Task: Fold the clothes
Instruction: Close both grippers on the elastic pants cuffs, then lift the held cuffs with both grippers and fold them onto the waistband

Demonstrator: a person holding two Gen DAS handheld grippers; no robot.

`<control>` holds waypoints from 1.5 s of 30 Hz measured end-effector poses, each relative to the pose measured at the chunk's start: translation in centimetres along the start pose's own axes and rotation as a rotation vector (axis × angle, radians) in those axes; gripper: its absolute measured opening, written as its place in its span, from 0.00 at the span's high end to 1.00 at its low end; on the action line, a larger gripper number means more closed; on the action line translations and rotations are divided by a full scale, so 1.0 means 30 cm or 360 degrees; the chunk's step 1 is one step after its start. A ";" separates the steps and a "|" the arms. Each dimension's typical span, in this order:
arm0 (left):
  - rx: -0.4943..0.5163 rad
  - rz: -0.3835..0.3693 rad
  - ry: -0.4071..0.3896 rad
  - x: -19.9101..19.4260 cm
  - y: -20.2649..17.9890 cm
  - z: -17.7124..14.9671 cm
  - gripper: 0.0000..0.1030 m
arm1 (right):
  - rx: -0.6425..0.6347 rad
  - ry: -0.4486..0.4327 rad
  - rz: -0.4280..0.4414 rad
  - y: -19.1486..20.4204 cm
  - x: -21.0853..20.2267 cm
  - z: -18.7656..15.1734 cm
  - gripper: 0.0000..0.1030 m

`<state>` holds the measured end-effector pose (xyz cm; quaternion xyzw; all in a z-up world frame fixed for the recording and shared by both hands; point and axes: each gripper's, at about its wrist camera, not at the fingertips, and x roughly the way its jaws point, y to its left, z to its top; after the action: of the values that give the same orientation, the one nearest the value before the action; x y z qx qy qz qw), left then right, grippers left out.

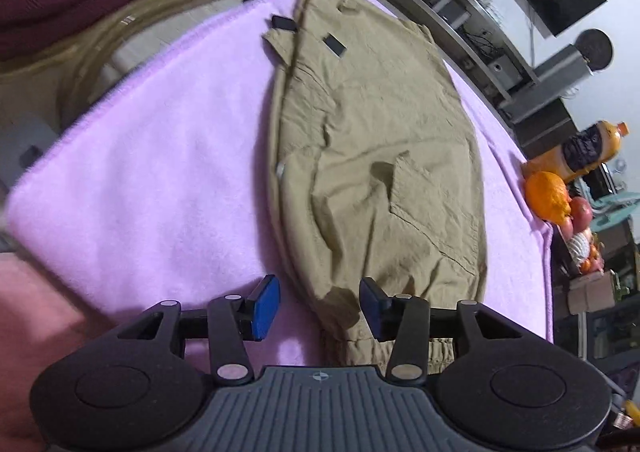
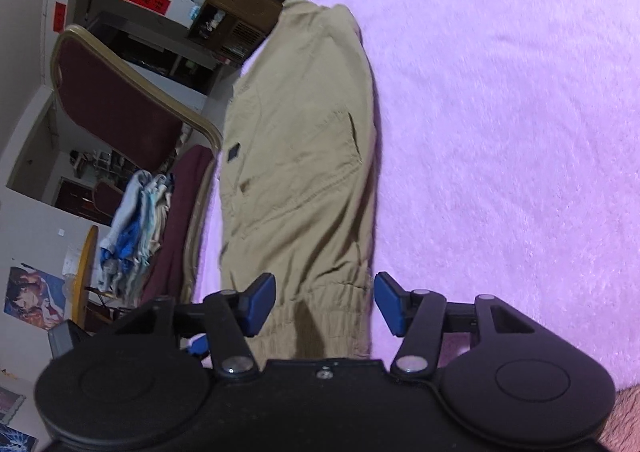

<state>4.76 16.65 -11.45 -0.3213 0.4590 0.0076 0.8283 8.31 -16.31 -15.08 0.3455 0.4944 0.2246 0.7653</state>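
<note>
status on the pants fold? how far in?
Early. Done: khaki trousers lie lengthwise on the purple blanket, legs apparently stacked. In hand: nothing gripped; left gripper and right gripper are open around the elastic cuffs. Left: grasp cuffs, fold toward the waist.

At 6 o'clock, each gripper body hid the trousers [image 1: 380, 155] cuff from you; the blanket [image 2: 520, 131] ran off-frame at 3 o'clock.

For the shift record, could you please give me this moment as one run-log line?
stage: pre-grasp | khaki trousers flat on purple blanket | left gripper open at cuff | right gripper open over elastic cuff | nothing held
</note>
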 end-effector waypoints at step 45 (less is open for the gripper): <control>0.0285 -0.0158 0.0271 0.018 -0.070 -0.263 0.47 | 0.0264 0.0094 0.0072 -0.066 -0.144 -0.165 0.80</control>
<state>-0.23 10.57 -13.69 -0.2678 0.5101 -0.1018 0.8110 2.03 -19.06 -15.30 0.4119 0.5257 0.2103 0.7140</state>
